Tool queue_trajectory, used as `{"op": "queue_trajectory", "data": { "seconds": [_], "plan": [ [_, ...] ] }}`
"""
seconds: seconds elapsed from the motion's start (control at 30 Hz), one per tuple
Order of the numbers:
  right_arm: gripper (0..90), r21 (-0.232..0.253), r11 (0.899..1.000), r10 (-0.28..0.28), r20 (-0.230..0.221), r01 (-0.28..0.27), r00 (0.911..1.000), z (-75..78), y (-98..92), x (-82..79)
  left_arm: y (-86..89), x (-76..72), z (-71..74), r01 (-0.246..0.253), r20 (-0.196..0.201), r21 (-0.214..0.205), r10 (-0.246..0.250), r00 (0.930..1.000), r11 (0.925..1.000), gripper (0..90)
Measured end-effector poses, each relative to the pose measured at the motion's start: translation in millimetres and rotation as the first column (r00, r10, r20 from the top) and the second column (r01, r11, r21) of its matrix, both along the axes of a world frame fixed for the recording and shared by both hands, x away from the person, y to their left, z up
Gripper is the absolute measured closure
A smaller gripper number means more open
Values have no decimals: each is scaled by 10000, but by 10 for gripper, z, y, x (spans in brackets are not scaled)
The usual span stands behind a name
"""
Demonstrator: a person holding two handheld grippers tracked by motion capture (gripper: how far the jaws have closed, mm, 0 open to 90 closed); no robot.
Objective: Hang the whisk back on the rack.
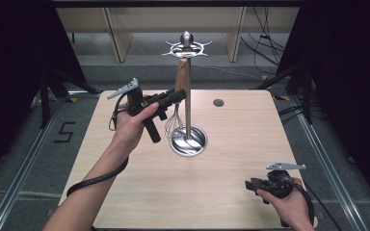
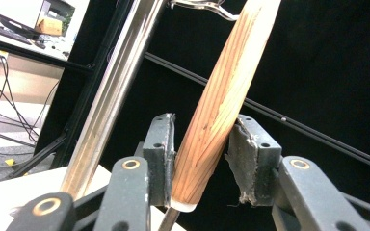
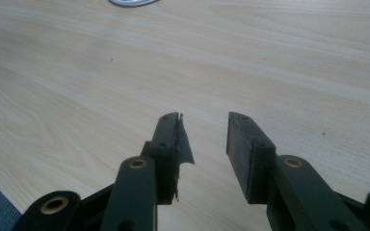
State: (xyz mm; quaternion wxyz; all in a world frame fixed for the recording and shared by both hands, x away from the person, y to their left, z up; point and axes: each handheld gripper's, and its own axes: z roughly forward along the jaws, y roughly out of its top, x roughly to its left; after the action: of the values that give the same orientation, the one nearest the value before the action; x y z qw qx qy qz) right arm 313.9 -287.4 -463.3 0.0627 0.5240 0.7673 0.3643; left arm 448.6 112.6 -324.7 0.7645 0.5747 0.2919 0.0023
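We read the work in hand as hanging a whisk [image 1: 176, 120] on the utensil stand [image 1: 188, 96] at the middle of the table [image 1: 231, 192]. The whisk already hangs upright from the hook ring [image 1: 187, 49] at the top of the stand, just beside the steel pole, with its wire head low over the round base [image 1: 189, 141].

In the left gripper view, the wooden handle [image 2: 217, 110] sits between the jaws of the left gripper [image 2: 203, 159]. The jaws stand apart; one pad lies against or very near the wood, the other shows a slight gap. We judge this as a release, not a firm grip. No earlier picture is at hand to confirm it.

The hanging step therefore appears done. What remains, in our judgement, is to draw the left gripper clear without swinging the whisk off its hook.

The right gripper [image 1: 257, 185] rests low near the table's right front corner, well apart from the stand, its jaws open with nothing between them.

The pole stands close beside the handle and limits a sideways withdrawal. Cables [image 1: 265, 33] lie on the floor beyond the table.
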Motion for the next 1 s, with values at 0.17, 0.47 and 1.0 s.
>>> {"op": "queue_trajectory", "data": {
  "seconds": [0.17,0.47,1.0],
  "plan": [
    [658,3,10000,7,-8,-7,10000,-1,0,1,5,-3,0,-135,41,140,134,9999,9998,562],
    [656,-1,10000,-4,12,4,10000,-2,-2,1,64,-71,20,-1005,635,883,951,9934,9910,470],
    [648,36,9999,-125,-102,125,9999,20,-9,-13,373,-619,-113,-2371,2248,3106,1712,9592,9205,446]
  ]
}}
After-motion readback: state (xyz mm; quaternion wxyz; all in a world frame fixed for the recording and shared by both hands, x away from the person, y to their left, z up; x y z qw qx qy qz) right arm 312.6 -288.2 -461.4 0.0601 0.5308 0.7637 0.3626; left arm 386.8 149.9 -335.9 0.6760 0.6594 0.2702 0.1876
